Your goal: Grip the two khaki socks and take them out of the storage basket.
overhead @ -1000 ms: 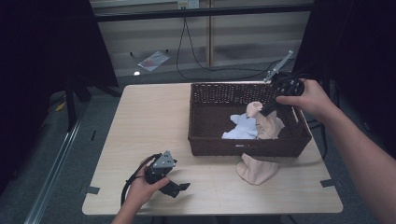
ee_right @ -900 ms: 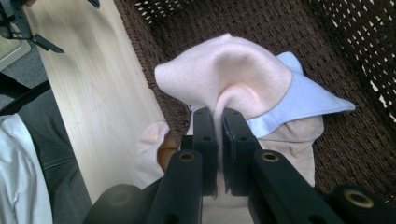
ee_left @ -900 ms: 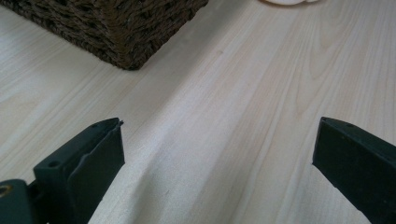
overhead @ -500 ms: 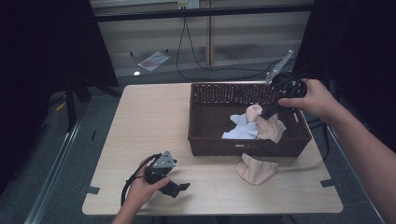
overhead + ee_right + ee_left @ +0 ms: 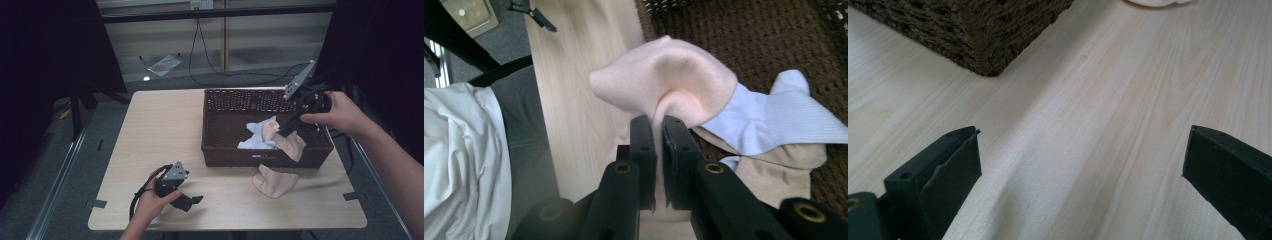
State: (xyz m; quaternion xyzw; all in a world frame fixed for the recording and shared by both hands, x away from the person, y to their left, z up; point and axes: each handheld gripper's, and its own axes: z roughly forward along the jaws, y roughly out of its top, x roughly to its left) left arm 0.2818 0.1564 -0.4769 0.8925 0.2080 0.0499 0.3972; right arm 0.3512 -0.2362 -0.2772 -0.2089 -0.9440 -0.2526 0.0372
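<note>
Pink sock point(image 5: 272, 131) hangs pinched between the pressed-together fingers of our right gripper point(image 5: 289, 128), over the right half of the wicker basket point(image 5: 225, 135). A second ago we held it lower and nearer the basket's front; now our hand has risen and drawn back a little, so the sock is lifted clear of the pale blue sock point(image 5: 256, 139) lying inside. We judge this as mid-transfer: the sock is either coming out or about to be let go, and we cannot tell which. In the right gripper view the fabric point(image 5: 664, 80) bulges above the fingers, with a beige sock point(image 5: 774, 172) beneath. Another peach-coloured piece point(image 5: 275, 180) droops from the basket's front wall onto the tabletop point(image 5: 150, 130). Our left gripper point(image 5: 186, 200) has not moved; it rests near the front edge with fingers point(image 5: 948, 165) spread wide and empty. Light wood tabletop, grey floor, dark curtains at both sides
</note>
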